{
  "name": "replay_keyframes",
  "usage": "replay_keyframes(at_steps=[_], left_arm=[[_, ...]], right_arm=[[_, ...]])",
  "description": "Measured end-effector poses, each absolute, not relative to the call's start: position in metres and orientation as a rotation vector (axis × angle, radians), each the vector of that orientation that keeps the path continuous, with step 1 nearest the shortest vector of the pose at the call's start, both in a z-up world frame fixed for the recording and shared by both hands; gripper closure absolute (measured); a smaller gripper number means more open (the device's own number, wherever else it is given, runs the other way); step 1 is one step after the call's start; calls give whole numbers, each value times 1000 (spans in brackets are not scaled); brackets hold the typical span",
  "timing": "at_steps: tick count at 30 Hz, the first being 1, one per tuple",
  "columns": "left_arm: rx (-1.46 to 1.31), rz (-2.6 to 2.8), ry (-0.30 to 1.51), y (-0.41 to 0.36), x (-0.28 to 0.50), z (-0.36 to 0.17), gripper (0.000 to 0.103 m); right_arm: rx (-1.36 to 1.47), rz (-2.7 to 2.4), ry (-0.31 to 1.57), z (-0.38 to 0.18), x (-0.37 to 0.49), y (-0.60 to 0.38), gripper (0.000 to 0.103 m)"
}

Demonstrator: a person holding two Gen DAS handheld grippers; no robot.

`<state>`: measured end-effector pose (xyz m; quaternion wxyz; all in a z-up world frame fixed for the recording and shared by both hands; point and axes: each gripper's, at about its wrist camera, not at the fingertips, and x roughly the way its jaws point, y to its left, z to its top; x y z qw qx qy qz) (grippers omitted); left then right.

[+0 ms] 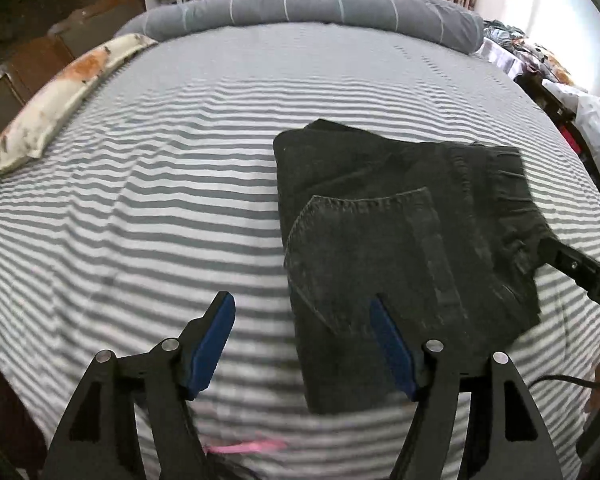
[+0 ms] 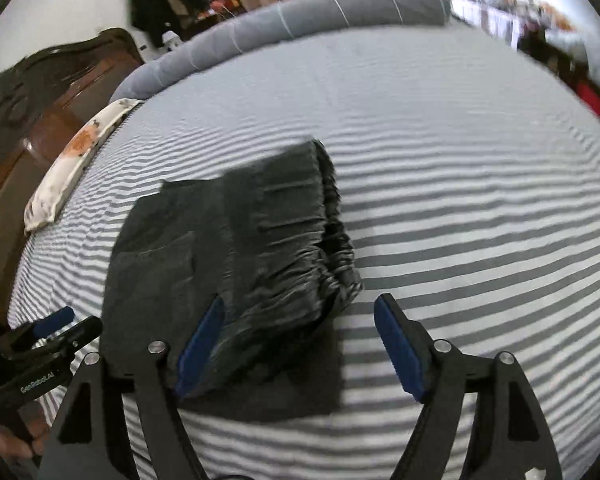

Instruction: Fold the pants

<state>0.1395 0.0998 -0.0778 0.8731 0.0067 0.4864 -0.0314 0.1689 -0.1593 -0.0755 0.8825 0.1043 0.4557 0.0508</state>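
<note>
A flat patterned pillow [image 1: 56, 100] is seen at the far left of the bed [image 1: 140, 208], well left of the pants [image 1: 400, 232], beside a dark wooden headboard [image 2: 40, 112]. A rolled grey blanket [image 1: 312, 8] lies along the bed's far edge, beyond the pants.

The left gripper [image 1: 302, 320] is held just left of the pants' near corner. Its fingers [image 1: 216, 340] are spread wide with nothing gripped: one blue pad is over the striped sheet, the other over the pants' left edge; contact cannot be told.

The pants are laid folded into a dark, compact stack in the middle of the bed, a back pocket facing up and the gathered waistband turned to the right.

The right gripper [image 2: 300, 320] is placed at the pants' right near corner. Its fingers [image 2: 400, 348] are likewise open and empty, one pad over the waistband end, the other over bare sheet to the right of the pants.
</note>
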Motion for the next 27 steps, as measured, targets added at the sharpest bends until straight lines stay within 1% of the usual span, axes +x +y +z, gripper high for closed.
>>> replay_keyframes(at_steps=[4, 7, 10, 14, 27], left_arm=[[10, -56, 979, 92, 116, -54, 31], [16, -44, 954, 93, 96, -37, 31], [7, -25, 926, 94, 73, -21, 30], [64, 2, 896, 90, 51, -9, 30], [69, -3, 894, 87, 18, -7, 30]], right_arm=[[145, 111, 897, -47, 142, -140, 11], [119, 106, 876, -31, 121, -127, 8], [122, 92, 871, -23, 105, -116, 6], [116, 81, 878, -17, 90, -106, 5], [38, 67, 892, -15, 54, -82, 4]])
